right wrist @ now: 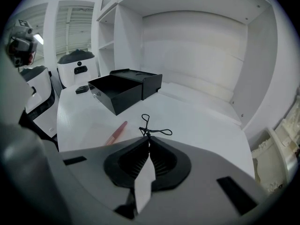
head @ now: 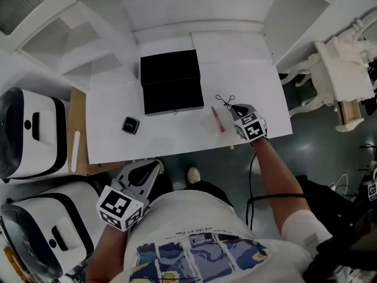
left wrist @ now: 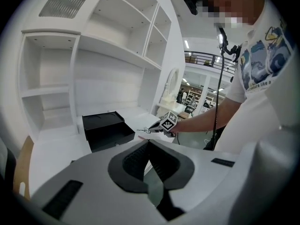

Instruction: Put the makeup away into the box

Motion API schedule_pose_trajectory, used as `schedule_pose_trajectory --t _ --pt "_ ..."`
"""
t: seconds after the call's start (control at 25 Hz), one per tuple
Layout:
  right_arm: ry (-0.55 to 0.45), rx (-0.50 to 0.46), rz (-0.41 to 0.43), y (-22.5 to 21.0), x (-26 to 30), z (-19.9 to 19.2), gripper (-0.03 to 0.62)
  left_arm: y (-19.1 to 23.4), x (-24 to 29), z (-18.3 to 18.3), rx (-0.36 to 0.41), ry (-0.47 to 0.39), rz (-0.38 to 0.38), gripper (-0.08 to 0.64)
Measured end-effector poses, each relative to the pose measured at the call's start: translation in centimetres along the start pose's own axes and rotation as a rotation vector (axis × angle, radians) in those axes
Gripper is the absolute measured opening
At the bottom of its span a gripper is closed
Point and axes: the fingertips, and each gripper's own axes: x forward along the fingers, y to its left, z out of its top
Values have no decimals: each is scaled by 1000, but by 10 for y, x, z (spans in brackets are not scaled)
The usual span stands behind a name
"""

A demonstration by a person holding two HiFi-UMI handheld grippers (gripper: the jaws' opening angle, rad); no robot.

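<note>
An open black box (head: 171,81) stands at the back middle of the white table (head: 118,99). A thin black eyelash curler (head: 224,101) lies right of it, and my right gripper (head: 233,108) is shut on its near end. In the right gripper view the curler's loops (right wrist: 152,128) stick out past the closed tips (right wrist: 149,138). A pink lip pencil (head: 217,118) lies just left of that gripper. A small black compact (head: 131,125) sits near the table's front left. My left gripper (head: 156,165) hangs below the front edge, shut with nothing in it (left wrist: 149,142).
White shelves rise behind the table. Two white robot bodies (head: 29,134) and a wooden panel (head: 75,134) stand to the left. Ornate white furniture (head: 339,81) is off to the right. The person's shoe (head: 192,174) shows below the front edge.
</note>
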Motion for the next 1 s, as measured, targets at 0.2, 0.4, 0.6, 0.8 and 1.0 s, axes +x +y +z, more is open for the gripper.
schedule_pose_trajectory --t 0.2,0.4,0.6,0.8,1.0 --pt "-12 23 -19 2 -18 10 31 5 4 7 11 -23 -34 14" --pt "-34 34 -44 11 -37 30 31 14 6 11 20 -49 -74 14" --pt "-52 27 -52 28 -50 60 31 27 0 14 24 -71 -107 14" --pt "-53 11 -35 53 -46 92 31 46 -11 15 25 -86 -120 14" --pt "-38 -9 -6 82 -31 119 31 69 -27 14 18 -97 -117 14"
